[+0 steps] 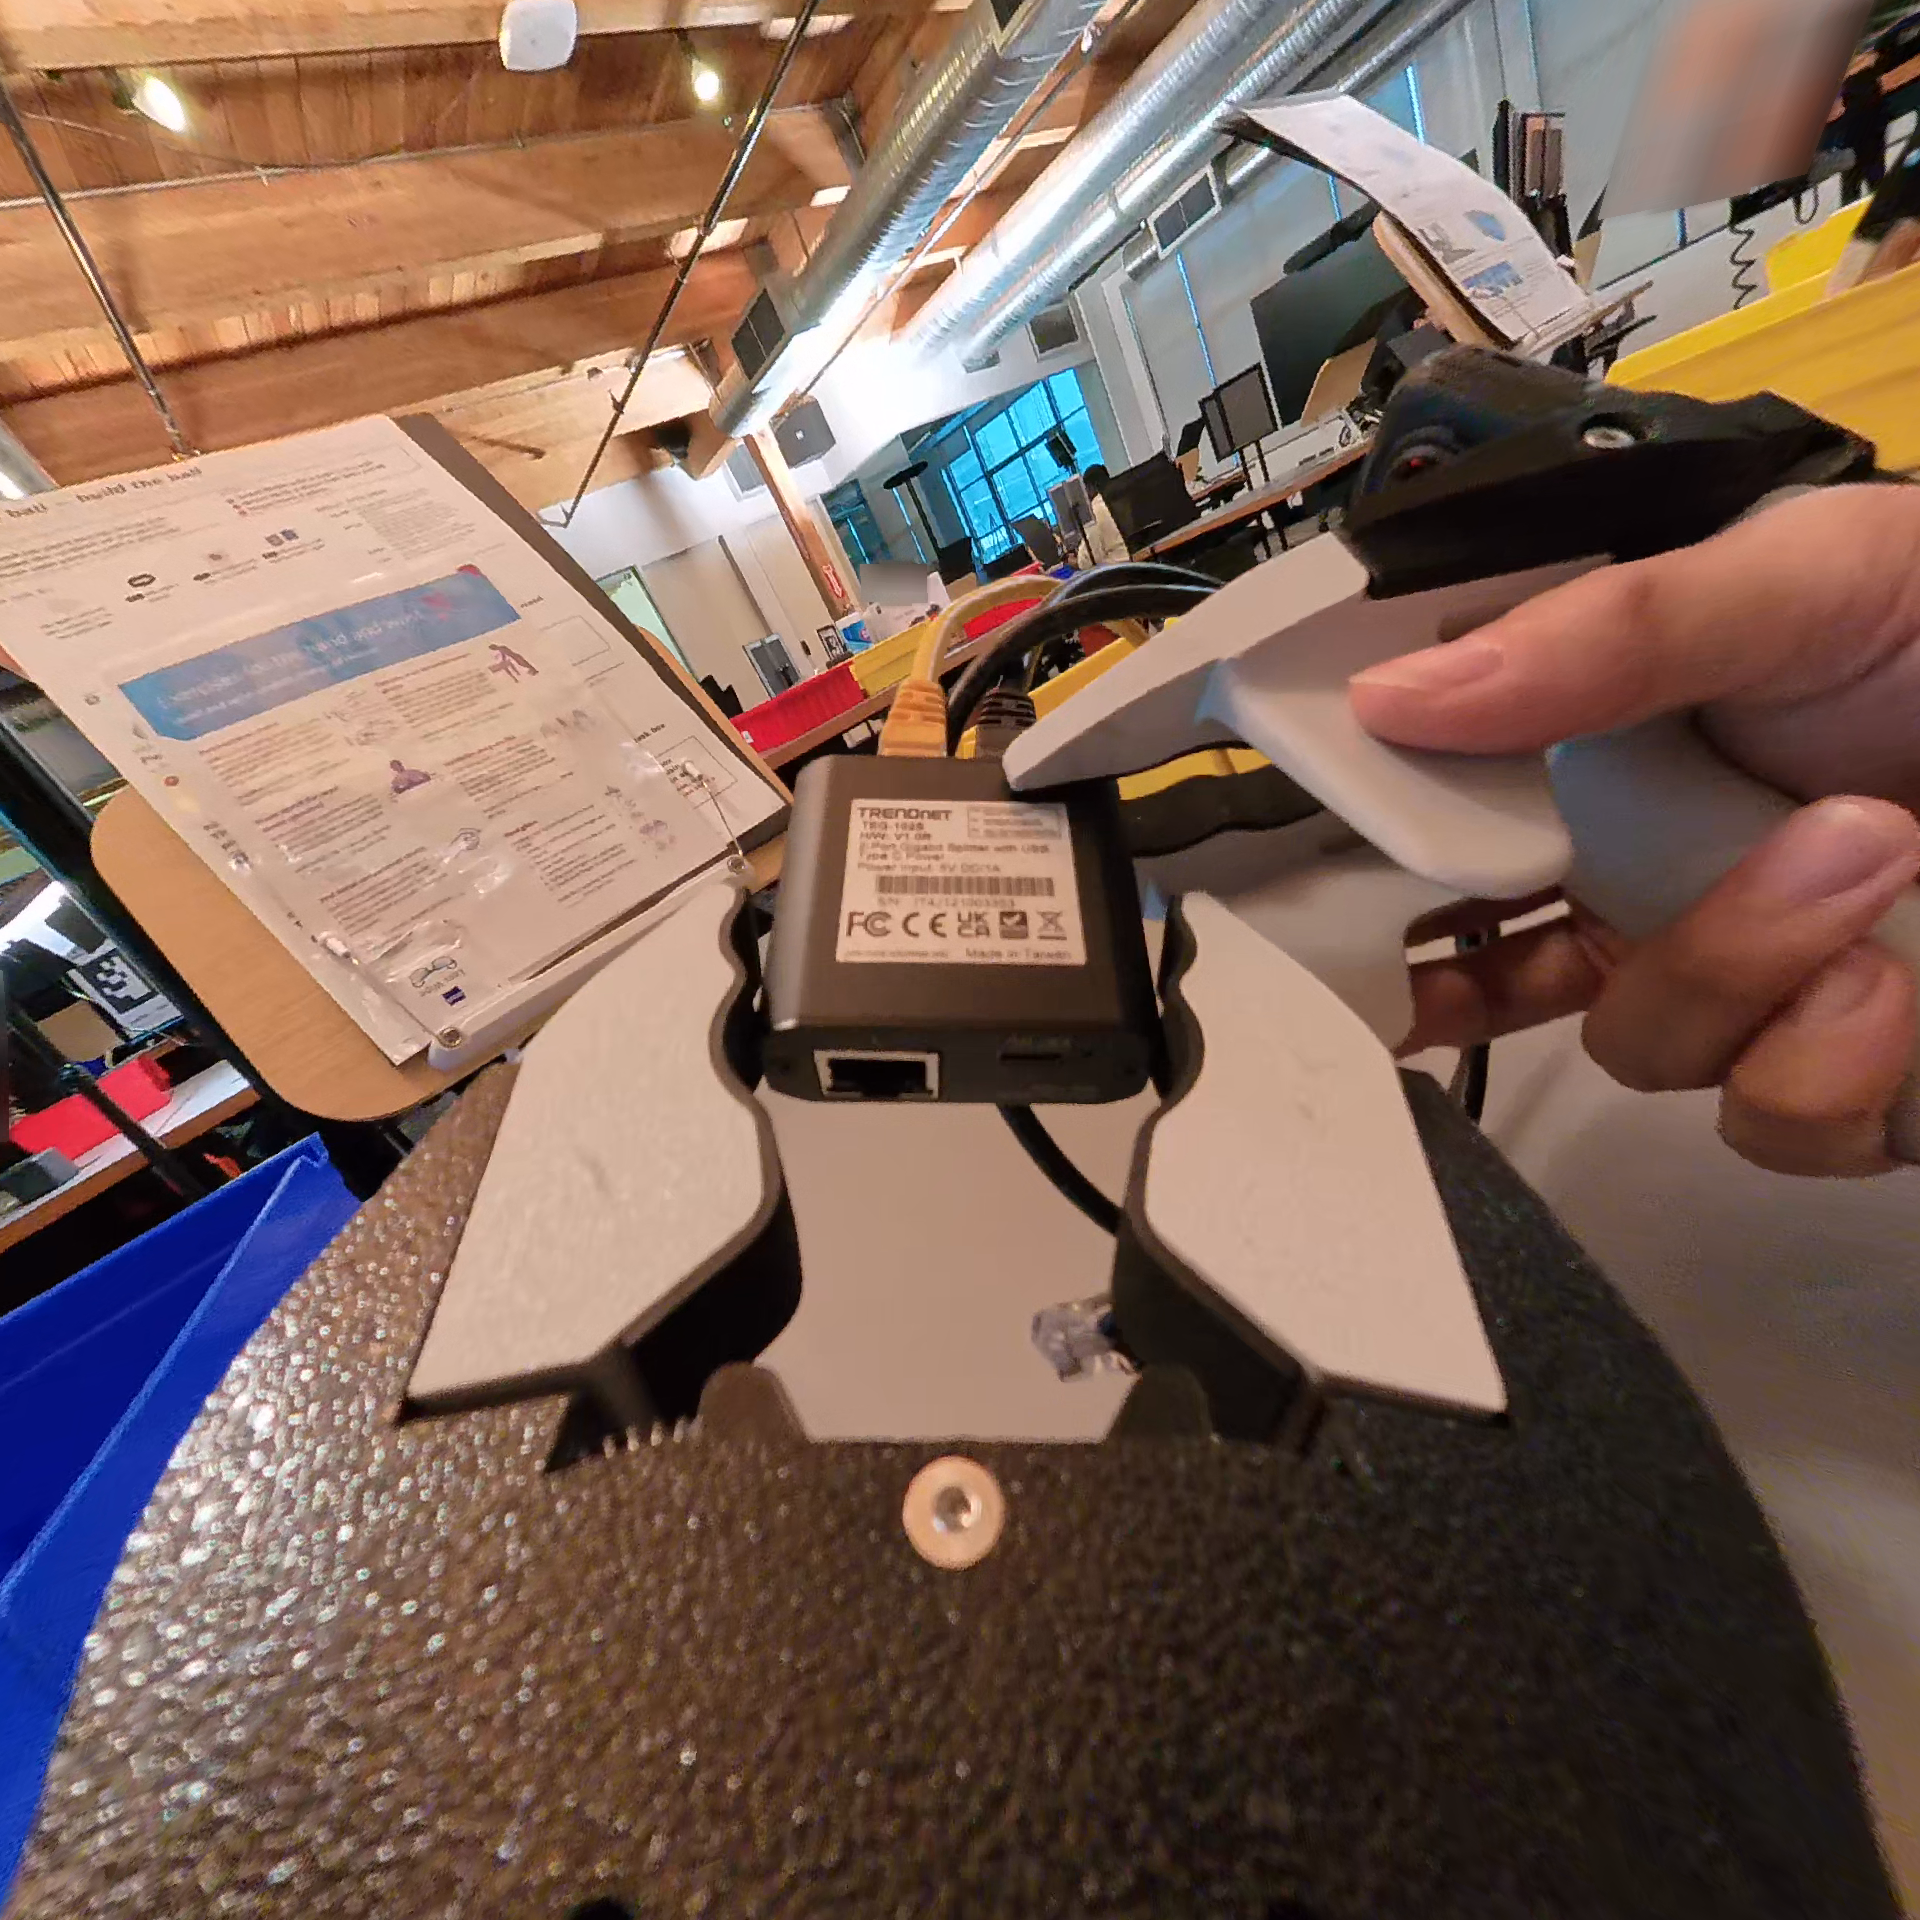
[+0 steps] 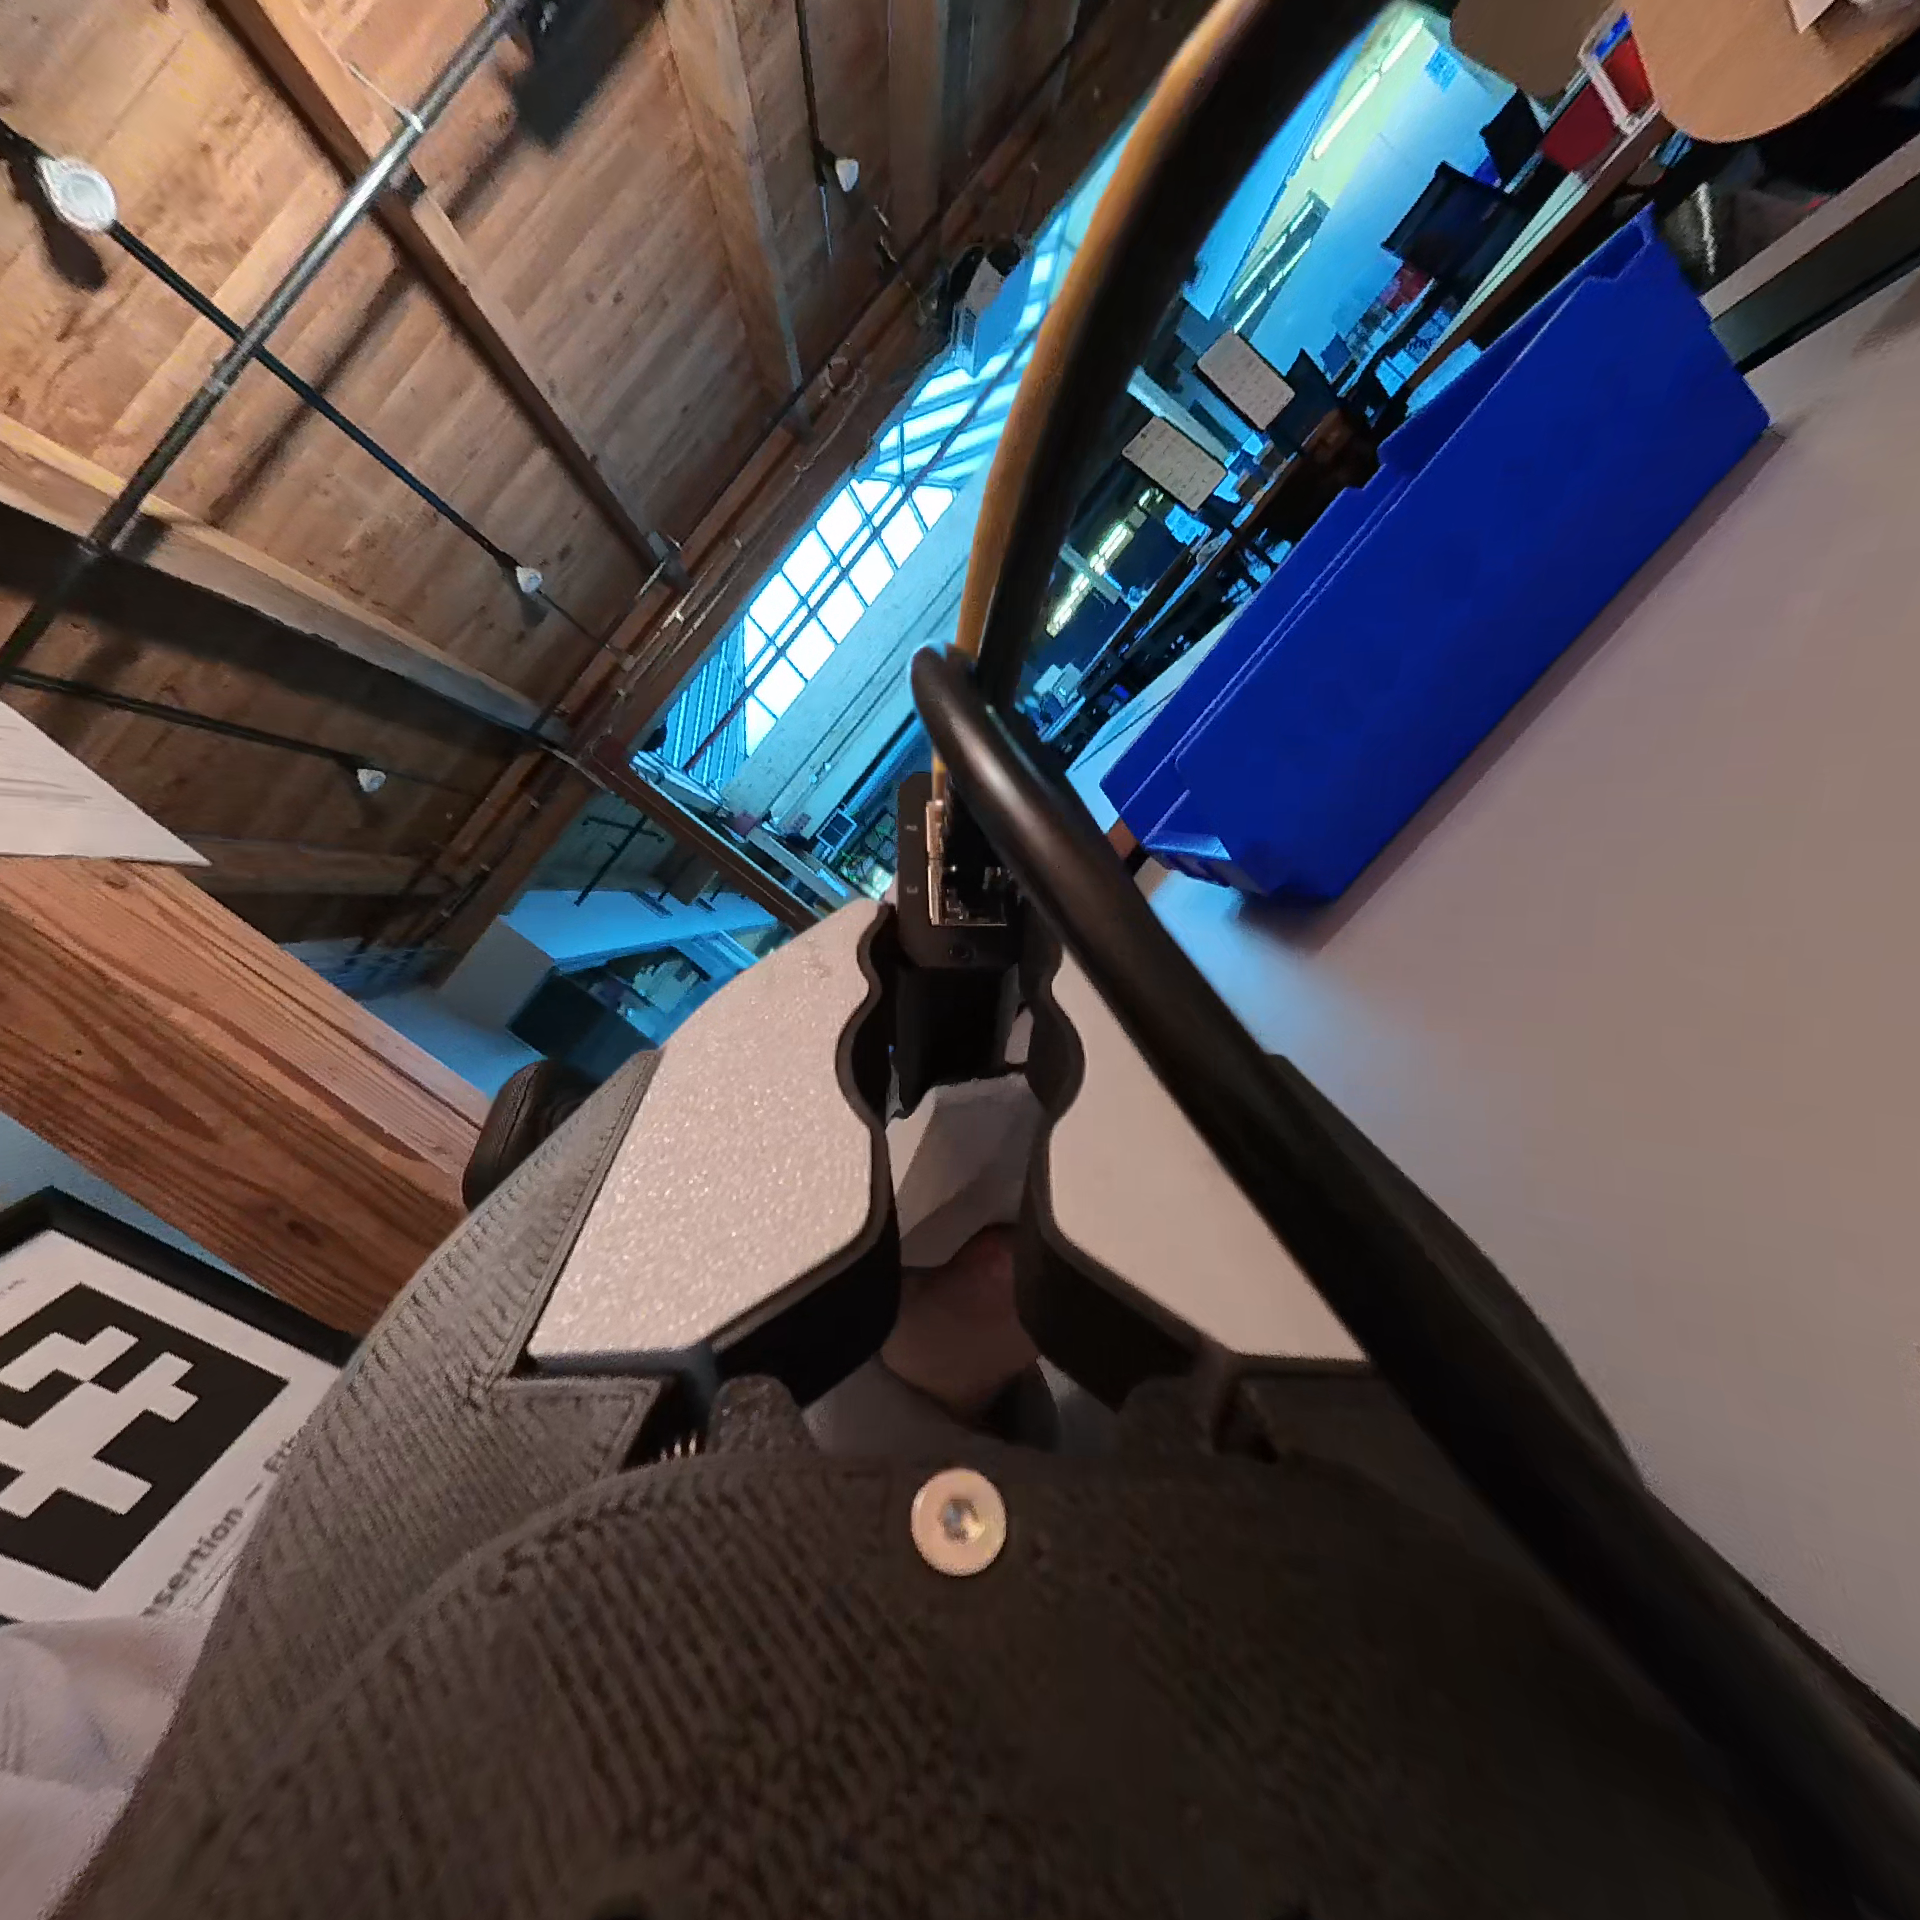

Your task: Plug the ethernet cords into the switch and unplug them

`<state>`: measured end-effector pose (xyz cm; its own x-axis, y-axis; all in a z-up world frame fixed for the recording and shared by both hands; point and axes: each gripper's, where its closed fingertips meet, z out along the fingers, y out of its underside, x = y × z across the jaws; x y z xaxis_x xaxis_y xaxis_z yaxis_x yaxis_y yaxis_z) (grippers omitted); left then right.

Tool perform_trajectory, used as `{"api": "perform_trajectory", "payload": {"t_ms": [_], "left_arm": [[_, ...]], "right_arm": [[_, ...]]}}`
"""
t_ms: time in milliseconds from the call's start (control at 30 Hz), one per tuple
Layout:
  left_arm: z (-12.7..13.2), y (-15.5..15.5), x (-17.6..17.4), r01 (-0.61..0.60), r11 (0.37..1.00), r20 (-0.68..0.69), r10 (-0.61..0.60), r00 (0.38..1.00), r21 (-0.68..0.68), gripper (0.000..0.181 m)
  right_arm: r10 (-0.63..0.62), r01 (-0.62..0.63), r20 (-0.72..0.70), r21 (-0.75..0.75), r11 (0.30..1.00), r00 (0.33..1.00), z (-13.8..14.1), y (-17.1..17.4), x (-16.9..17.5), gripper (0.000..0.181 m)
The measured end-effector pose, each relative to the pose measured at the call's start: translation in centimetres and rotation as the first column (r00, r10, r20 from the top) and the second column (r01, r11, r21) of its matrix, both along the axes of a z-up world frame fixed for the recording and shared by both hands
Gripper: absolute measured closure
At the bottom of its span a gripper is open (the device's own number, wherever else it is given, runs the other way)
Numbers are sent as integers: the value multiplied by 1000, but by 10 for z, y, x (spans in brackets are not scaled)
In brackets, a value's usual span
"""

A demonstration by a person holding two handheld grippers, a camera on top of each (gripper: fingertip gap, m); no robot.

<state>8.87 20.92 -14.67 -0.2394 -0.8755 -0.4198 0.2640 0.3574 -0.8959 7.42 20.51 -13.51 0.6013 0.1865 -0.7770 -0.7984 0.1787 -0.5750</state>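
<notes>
I hold the small black rectangular plastic switch (image 1: pixel 961 914) clamped by its side walls between the grey fingers (image 1: pixel 623 1122) of my left gripper (image 1: pixel 961 1049), lifted above the pale tabletop (image 1: pixel 1662 1351). At the switch's far end sit a yellow-booted ethernet plug (image 1: pixel 914 717) and a black-booted plug (image 1: pixel 1003 717); the near port is empty. My right gripper (image 2: pixel 961 997) is closed on a black part at that far end; whether plug or switch body, I cannot tell. I judge the switch light, rigid and smooth, liable to twist; the plugs are stiff and latch-retained, so grip at the boot. A loose clear-tipped plug (image 1: pixel 1075 1340) lies below the switch. The black cord (image 2: pixel 1195 1039) loops across the right fingers.
</notes>
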Motion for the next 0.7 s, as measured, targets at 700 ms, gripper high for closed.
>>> {"api": "perform_trajectory", "payload": {"t_ms": [700], "left_arm": [[4, 11, 0, 44, 988, -77, -56, 995, -150, 108]], "right_arm": [[-2, 3, 45, -11, 1000, 999, 1, 1, 0, 152]]}}
